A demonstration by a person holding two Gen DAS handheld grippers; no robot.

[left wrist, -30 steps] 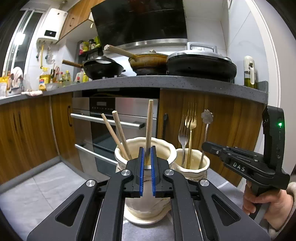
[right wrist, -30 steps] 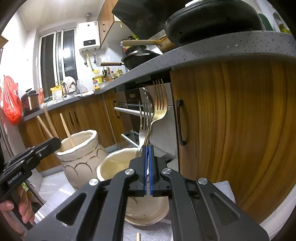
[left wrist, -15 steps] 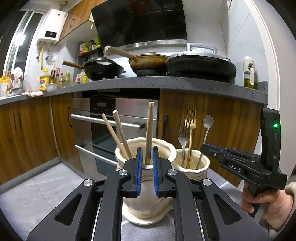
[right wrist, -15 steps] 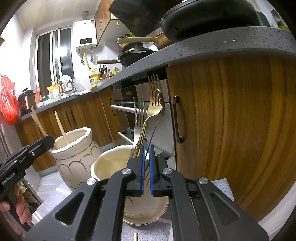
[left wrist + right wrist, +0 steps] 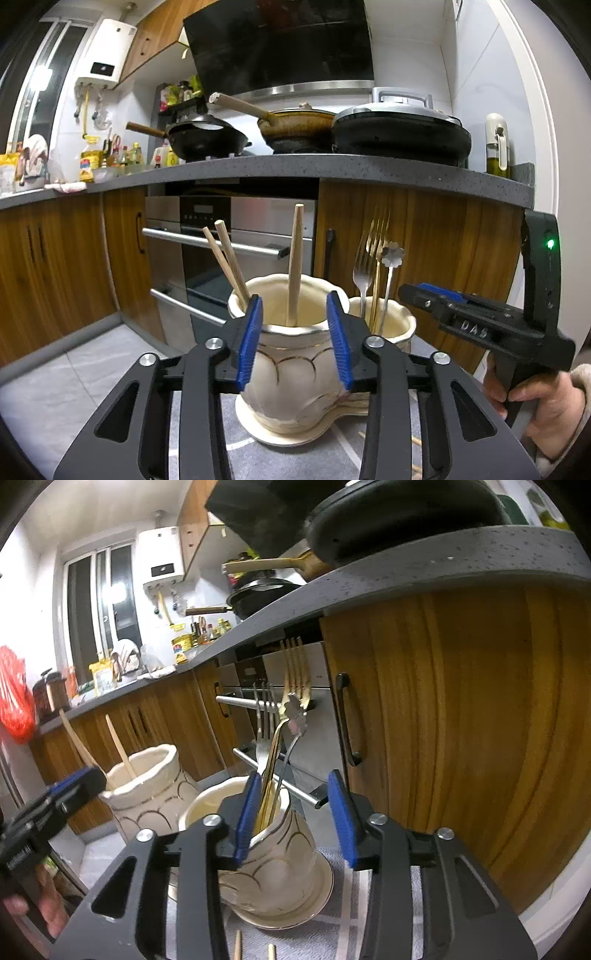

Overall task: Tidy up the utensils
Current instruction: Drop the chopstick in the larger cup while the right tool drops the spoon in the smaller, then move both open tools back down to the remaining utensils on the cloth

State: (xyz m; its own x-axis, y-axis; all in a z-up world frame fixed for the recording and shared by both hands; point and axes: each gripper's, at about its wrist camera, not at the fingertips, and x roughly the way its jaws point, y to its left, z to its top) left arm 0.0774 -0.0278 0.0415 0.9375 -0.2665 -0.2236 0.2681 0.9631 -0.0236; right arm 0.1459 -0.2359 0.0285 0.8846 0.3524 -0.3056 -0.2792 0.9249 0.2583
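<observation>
Both grippers are now standing wide apart, having let go within the last second: the left gripper (image 5: pixel 294 334) is leaving its chopstick (image 5: pixel 295 266) upright just ahead in the tall pot (image 5: pixel 295 365). The right gripper (image 5: pixel 294 814) is leaving the spoon (image 5: pixel 291 738) beside the forks (image 5: pixel 275 734) in the short pot (image 5: pixel 273 864) just ahead, so both are probably ready for the loose chopsticks (image 5: pixel 238 944) lying below it.

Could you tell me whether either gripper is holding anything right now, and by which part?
Nothing is held. The left gripper is open around the upright wooden chopstick; the right gripper is open too.
</observation>
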